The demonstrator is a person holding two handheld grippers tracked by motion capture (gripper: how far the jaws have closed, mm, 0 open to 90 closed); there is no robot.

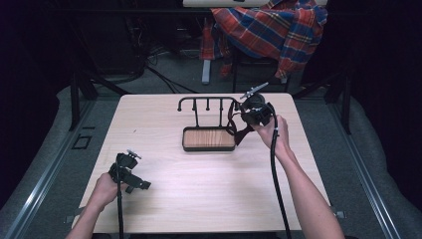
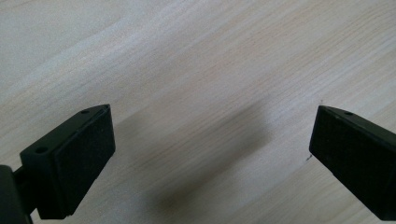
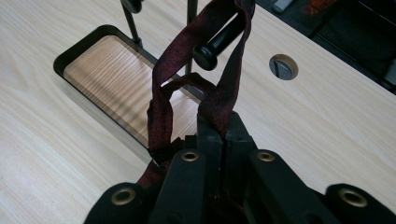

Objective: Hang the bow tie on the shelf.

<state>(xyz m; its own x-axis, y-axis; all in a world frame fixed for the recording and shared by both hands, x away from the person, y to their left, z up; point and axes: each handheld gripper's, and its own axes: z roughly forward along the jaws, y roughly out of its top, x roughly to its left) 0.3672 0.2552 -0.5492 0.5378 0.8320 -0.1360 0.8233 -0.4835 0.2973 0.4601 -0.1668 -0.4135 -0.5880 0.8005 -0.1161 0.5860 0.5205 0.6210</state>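
Pinching a dark red strap [image 3: 212, 100] looped over the rack's peg [image 3: 219, 41], right tongs [image 3: 219, 135] clamped, left tongs [image 2: 212, 140] wide apart, nothing held, above the table [image 2: 210, 56]

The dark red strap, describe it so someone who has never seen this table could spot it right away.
Start at the pale wooden table and find the black metal rack rising from a wood-floored tray near the far edge. At the rack's right end, the dark red strap loops over a knobbed peg, its lower part pinched in the right gripper. It is the only cloth thing on the rack.
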